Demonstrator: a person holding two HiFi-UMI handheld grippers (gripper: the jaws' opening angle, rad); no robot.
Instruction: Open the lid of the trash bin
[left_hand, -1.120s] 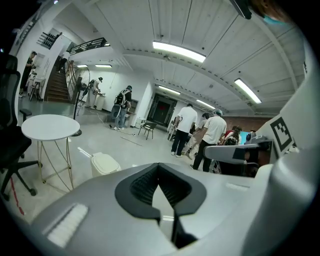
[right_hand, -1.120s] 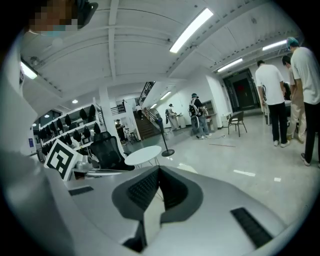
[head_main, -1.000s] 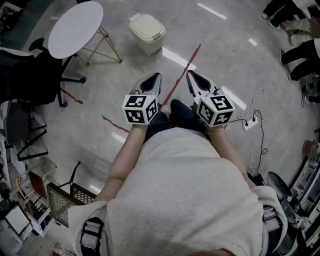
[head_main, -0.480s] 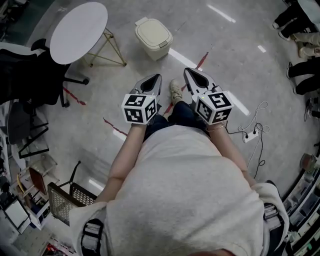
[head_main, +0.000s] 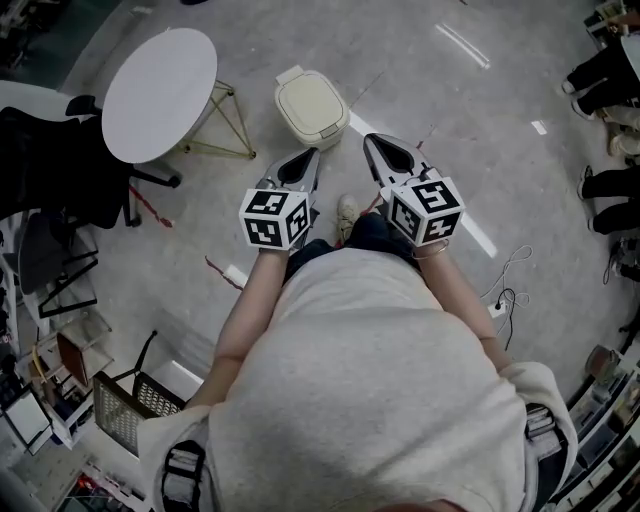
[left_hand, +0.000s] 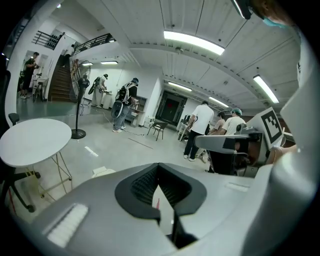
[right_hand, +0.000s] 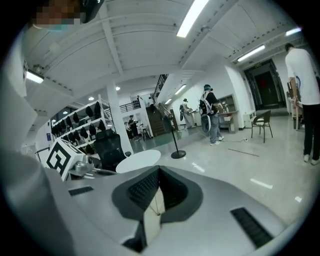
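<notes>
Polished grey floor (head_main: 200, 250) fills the head view, crossed by bright strips of reflected ceiling light. At the far left a black office chair (head_main: 50, 160) stands beside a round white table (head_main: 160, 92) on thin gold legs. A wire basket (head_main: 125, 410) sits in the lower left corner.

Right of the table, in the upper middle of the frame, stands the cream trash bin (head_main: 312, 102), upright on the floor with its lid (head_main: 310, 98) down flat.

Just below the bin, the left gripper (head_main: 312, 152) points up-frame toward it. Its tip is near the bin's lower edge but not touching it. In the left gripper view its jaws are pressed together at the tips with nothing between them, and the white table shows off to the left.

A pale shoe (head_main: 347, 212) shows between the two grippers, lower in the frame.

The right gripper (head_main: 370, 140) is level with the left one, just right of the bin and apart from it. In its own view the jaws also meet at the tips and hold nothing.

Farther right, a white cable (head_main: 510, 285) trails across the floor. Other people's dark-trousered legs (head_main: 605, 70) line the right edge.
</notes>
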